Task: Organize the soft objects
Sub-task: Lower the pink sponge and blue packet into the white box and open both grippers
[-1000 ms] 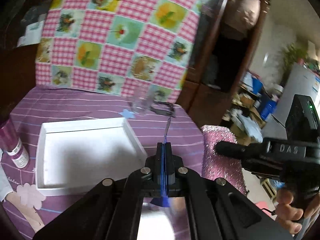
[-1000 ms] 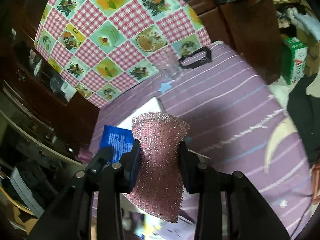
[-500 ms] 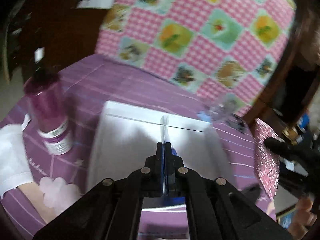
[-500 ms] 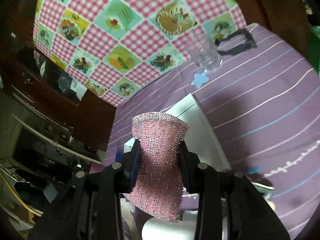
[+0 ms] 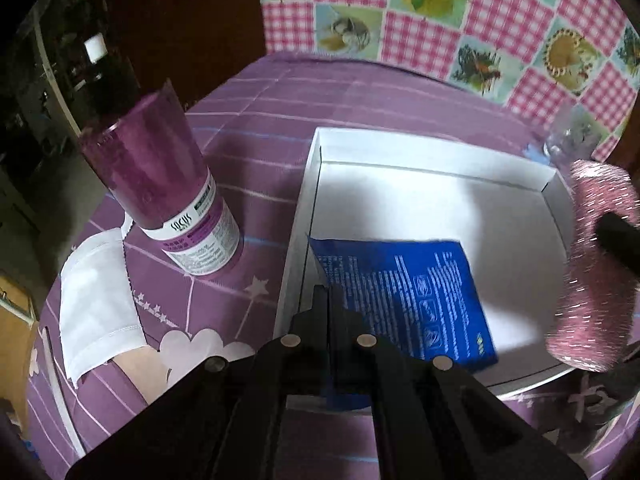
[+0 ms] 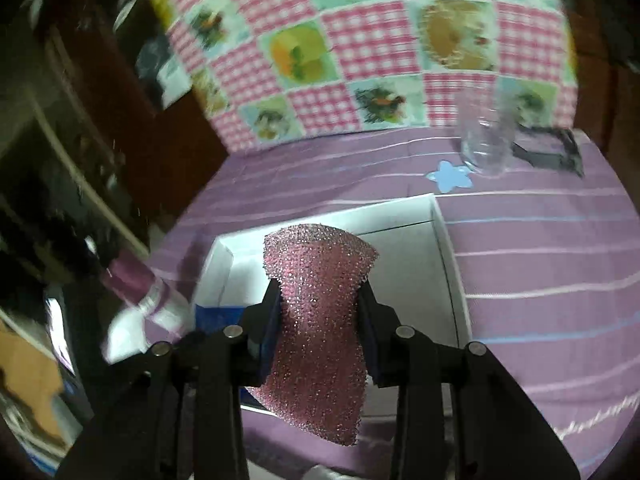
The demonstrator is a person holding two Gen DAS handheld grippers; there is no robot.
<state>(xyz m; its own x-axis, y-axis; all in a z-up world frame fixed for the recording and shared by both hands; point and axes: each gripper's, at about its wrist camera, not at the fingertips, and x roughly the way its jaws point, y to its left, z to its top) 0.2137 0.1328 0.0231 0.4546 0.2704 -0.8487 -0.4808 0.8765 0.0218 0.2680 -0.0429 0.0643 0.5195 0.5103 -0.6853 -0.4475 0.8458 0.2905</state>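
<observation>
A shallow white box (image 5: pixel 320 148) lies on the purple tablecloth. My left gripper (image 5: pixel 327 294) is shut on the near edge of a flat blue packet (image 5: pixel 416 300), which rests inside the box's near part. My right gripper (image 6: pixel 320 300) is shut on a glittery pink sponge (image 6: pixel 318 300), squeezing its middle. The sponge (image 5: pixel 592 264) hangs over the white box (image 6: pixel 448 248) at its right side. A corner of the blue packet (image 6: pixel 218 314) shows in the right wrist view.
A purple bottle (image 5: pixel 160 192) with a white label stands left of the box. A white face mask (image 5: pixel 96 304) lies near the table's left edge. A clear glass (image 6: pixel 486 140) and a black frame (image 6: pixel 552 152) sit at the far right. A checked cloth (image 5: pixel 440 20) hangs behind.
The left gripper dropped and tilted down, bringing the blue packet into the box. The right gripper carried the pink sponge from beside the table to over the box's right side.
</observation>
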